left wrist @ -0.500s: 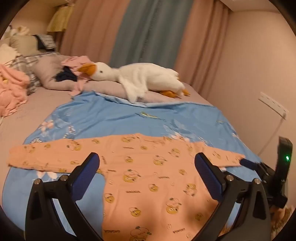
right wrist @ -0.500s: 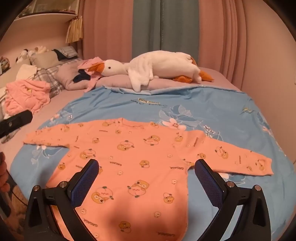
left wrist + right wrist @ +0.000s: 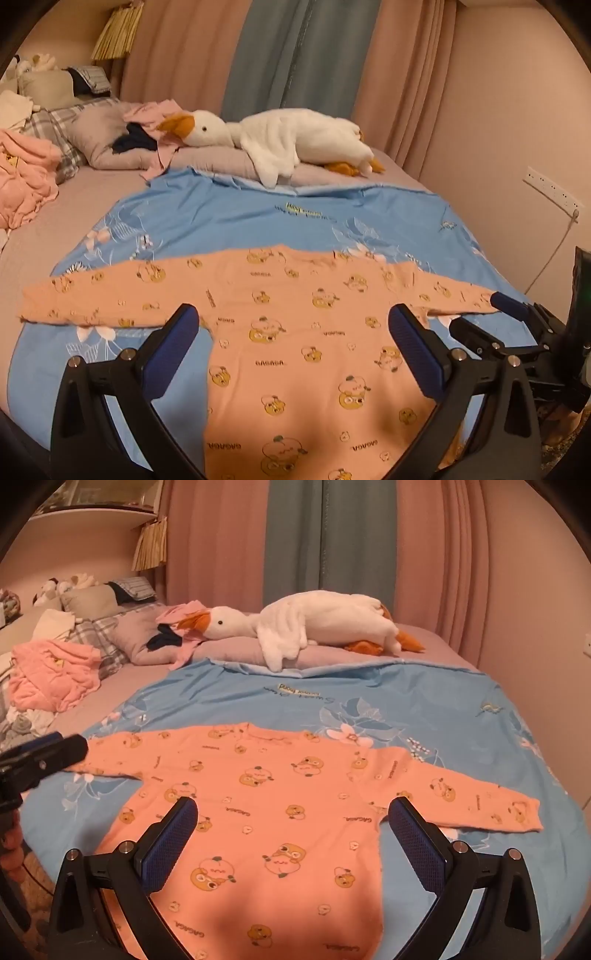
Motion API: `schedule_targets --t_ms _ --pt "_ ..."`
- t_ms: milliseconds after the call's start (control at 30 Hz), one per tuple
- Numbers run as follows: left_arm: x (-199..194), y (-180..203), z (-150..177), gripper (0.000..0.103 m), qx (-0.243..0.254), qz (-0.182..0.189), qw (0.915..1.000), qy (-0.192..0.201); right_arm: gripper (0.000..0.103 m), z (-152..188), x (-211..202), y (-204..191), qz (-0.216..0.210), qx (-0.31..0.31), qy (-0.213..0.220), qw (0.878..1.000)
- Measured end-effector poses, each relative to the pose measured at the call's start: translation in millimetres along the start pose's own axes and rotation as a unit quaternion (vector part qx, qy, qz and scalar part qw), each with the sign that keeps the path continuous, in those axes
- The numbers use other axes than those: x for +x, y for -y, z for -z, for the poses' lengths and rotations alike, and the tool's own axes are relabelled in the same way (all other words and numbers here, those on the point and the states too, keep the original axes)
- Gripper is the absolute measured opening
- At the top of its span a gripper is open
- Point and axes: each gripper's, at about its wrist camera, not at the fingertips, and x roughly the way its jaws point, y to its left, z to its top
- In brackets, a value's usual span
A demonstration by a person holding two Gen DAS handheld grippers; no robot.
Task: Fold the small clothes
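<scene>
Blue quilt (image 3: 424, 701) bears orange duck-print top (image 3: 280, 812), flat, sleeves outspread.

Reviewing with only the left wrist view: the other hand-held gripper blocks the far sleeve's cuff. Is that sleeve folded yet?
Observer: No. In the right wrist view that sleeve lies spread flat on the blue cover, with its cuff unfolded.
Operator: Is the right hand-held gripper holding anything?
Observer: No. The right hand-held gripper is open over the orange top, its fingers wide apart and gripping nothing.
</scene>
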Motion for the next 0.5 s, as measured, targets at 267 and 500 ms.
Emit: schedule_targets --t_ms 267,500 --pt "-4.8 3.9 8.0 0.102 0.033 -0.004 0.9994 0.001 0.102 2.6 4.9 -7.4 -0.018 -0.011 -0.022 1.0" --pt "-6.2 4.3 7.8 0.102 0.031 -0.008 0.9995 0.002 0.102 4.0 6.0 -7.3 -0.025 -0.006 -0.03 0.999"
